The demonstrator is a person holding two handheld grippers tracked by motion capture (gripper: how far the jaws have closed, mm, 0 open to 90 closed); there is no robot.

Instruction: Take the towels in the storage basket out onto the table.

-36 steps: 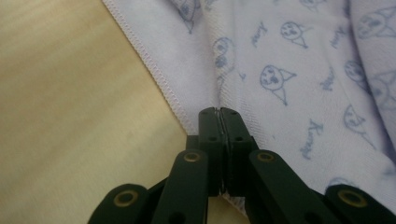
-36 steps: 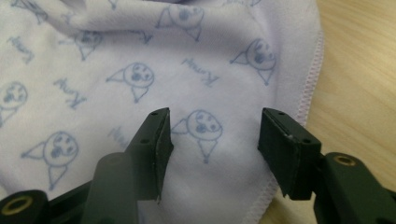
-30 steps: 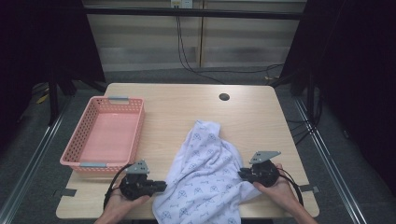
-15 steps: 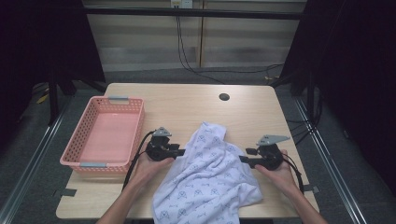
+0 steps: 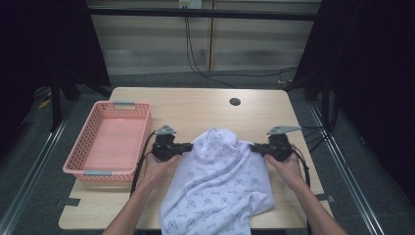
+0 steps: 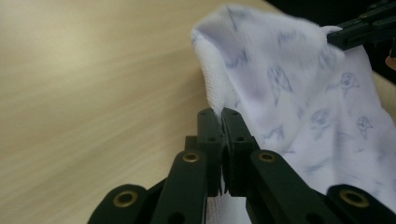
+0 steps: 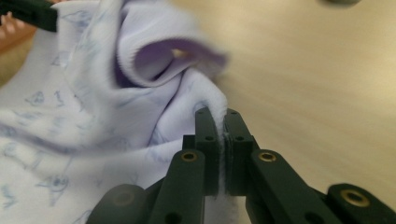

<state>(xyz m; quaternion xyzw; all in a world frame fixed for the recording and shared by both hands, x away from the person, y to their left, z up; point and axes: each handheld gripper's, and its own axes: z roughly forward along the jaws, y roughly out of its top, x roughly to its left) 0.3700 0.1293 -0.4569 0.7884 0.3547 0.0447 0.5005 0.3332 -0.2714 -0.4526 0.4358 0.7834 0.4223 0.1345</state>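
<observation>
Cloth (image 5: 220, 186), white with a small blue print, lies on the near half of the wooden table (image 5: 195, 110), stretched between the two grippers. The left gripper (image 5: 188, 146) pinches its left upper edge, and the right gripper (image 5: 253, 147) pinches its right upper edge. In the left gripper view the black jaws are pressed together on a fold of the cloth (image 6: 299, 93), with the fabric rising from between them. In the right gripper view the jaws are likewise closed on a thin edge of the cloth (image 7: 116, 107), which bunches into a rolled fold just beyond the tips. The far part of that fold is blurred, so its exact shape is hard to make out.

A pink basket (image 5: 142, 120) stands on the table to the left of the left gripper, near it but apart from the cloth. A dark round hole (image 5: 235, 102) sits in the tabletop beyond the cloth. Nothing lies between the grippers but the cloth itself.

The cloth's top bulges toward the far side between the two grips, and its long axis runs from there back toward the person, the lower end hanging over the near table edge.
</observation>
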